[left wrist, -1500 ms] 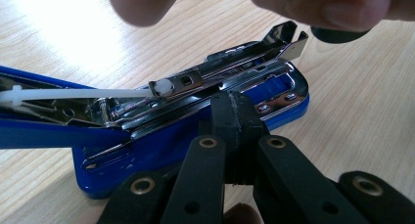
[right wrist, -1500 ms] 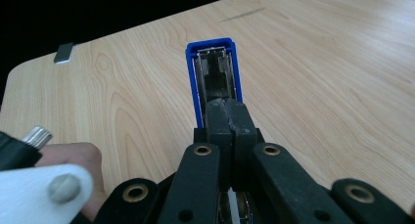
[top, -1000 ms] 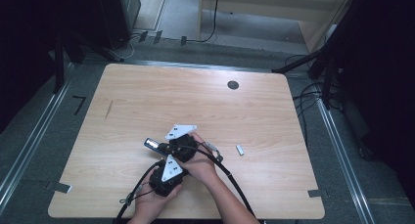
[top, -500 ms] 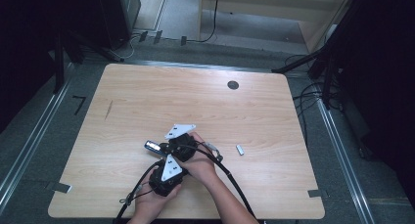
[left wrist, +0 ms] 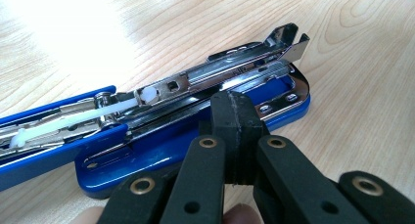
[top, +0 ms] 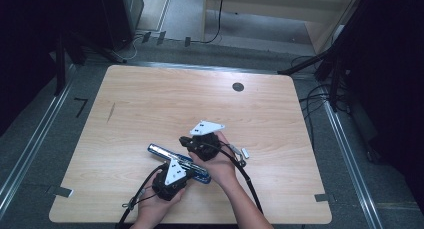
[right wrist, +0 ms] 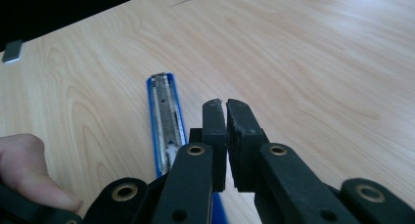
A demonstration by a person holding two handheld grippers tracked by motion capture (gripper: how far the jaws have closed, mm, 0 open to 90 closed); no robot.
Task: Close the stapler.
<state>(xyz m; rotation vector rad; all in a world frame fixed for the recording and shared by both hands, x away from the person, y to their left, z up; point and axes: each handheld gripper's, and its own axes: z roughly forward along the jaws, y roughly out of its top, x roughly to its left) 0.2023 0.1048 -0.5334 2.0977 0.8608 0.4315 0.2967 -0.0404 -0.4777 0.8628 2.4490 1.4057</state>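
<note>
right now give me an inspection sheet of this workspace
surface: wooden table, dark round spot near far edge
job's things: blue stapler swung open flat, metal staple channel exposed
clutter: small silvery piece right of the hands
grippers: left gripper jaws shut beside the stapler base; right gripper jaws nearly shut, nothing between
cables: black cable trails from the right gripper
surroundings: dark floor, floor cables

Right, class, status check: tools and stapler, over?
Left tool shut, tip at blue stapler. Right tool shut, empty. Stapler open flat. Small grey strip lies clear.
</note>
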